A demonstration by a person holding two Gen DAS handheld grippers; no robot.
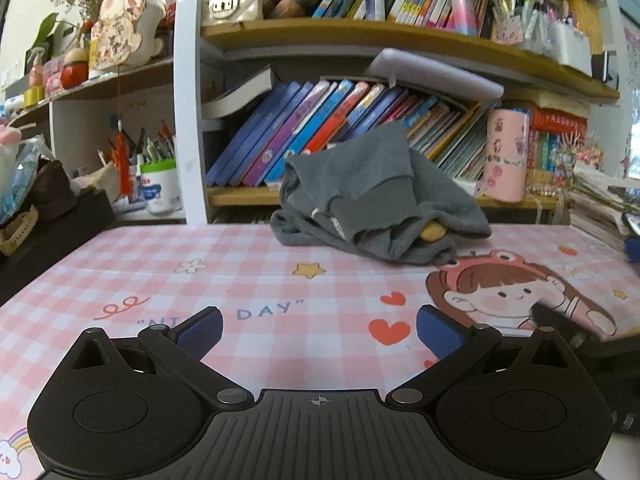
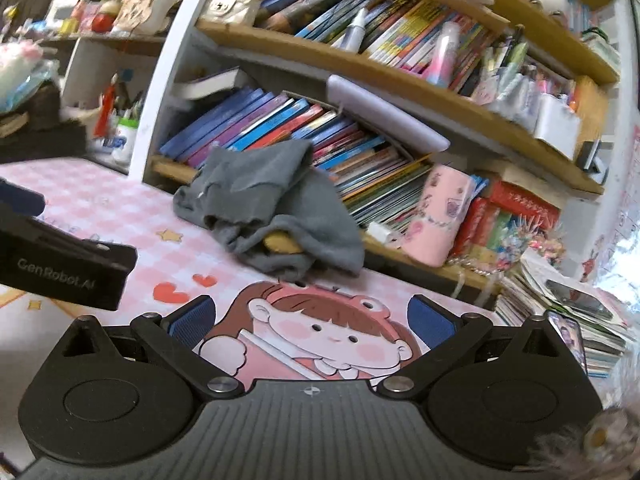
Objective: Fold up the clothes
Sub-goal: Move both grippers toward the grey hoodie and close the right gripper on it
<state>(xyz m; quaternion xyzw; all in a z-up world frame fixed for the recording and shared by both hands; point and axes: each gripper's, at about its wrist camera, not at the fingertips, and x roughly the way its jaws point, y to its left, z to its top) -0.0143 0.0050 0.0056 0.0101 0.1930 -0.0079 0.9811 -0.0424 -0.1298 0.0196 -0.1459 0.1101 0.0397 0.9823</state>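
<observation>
We hold the left gripper and the right gripper low over the pink checked desk mat, both spread wide and empty. Farther back a grey sweatshirt lies crumpled against the bookshelf — something yellow peeks from its folds. Nothing is folded yet, we judge; next we must reach in, pull it forward and spread it flat.

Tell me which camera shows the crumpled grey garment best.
The left wrist view: the grey garment sits nearly centred, sharp, its whole heap against the bookshelf. The right wrist view shows the same heap from an angle, tilted and slightly blurred, though the yellow patch in its folds is clearer there.
</observation>
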